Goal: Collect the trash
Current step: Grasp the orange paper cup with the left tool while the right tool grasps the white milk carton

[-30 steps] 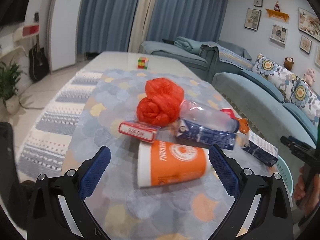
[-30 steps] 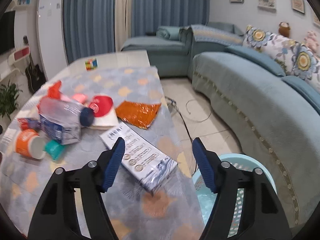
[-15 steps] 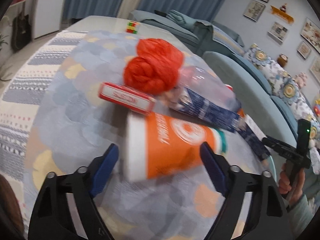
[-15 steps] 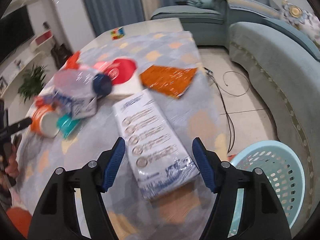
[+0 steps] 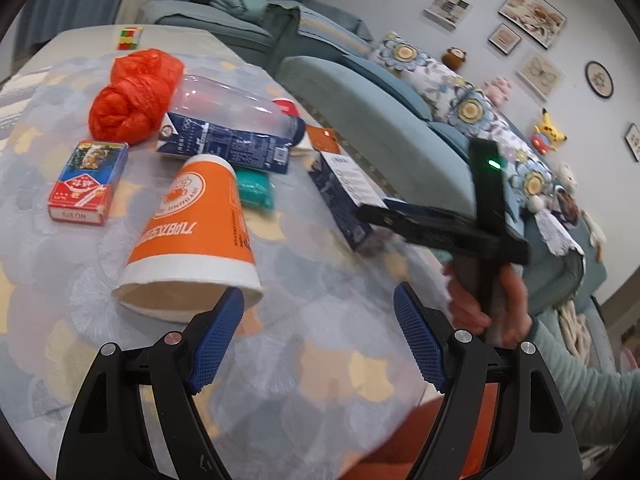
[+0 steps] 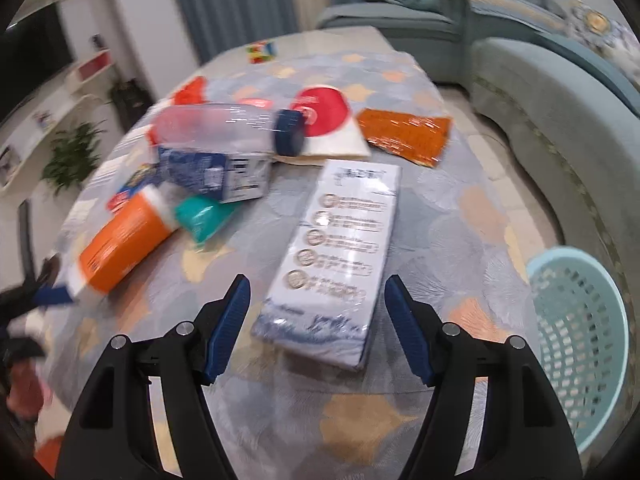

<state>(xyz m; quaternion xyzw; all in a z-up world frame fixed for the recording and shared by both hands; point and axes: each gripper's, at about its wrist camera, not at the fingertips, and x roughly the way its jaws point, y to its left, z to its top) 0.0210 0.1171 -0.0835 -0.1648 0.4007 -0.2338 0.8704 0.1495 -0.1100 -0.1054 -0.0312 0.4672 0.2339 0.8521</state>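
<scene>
Several items crowd orange cup (image 5: 192, 224): carton (image 5: 224, 146), teal wad (image 5: 254, 188).

Left claw (image 5: 318, 330) open, orange cup (image 5: 192, 224) — tipped

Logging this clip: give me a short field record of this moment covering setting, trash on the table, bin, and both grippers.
setting: living room, patterned tablecloth, sofa
trash: orange paper cup on its side, red card box, red plastic bag, clear bottle, blue carton, wrapped white pack, orange wrapper
bin: light blue basket beside table
left gripper: open, beside cup rim
right gripper: open, straddling white pack
</scene>
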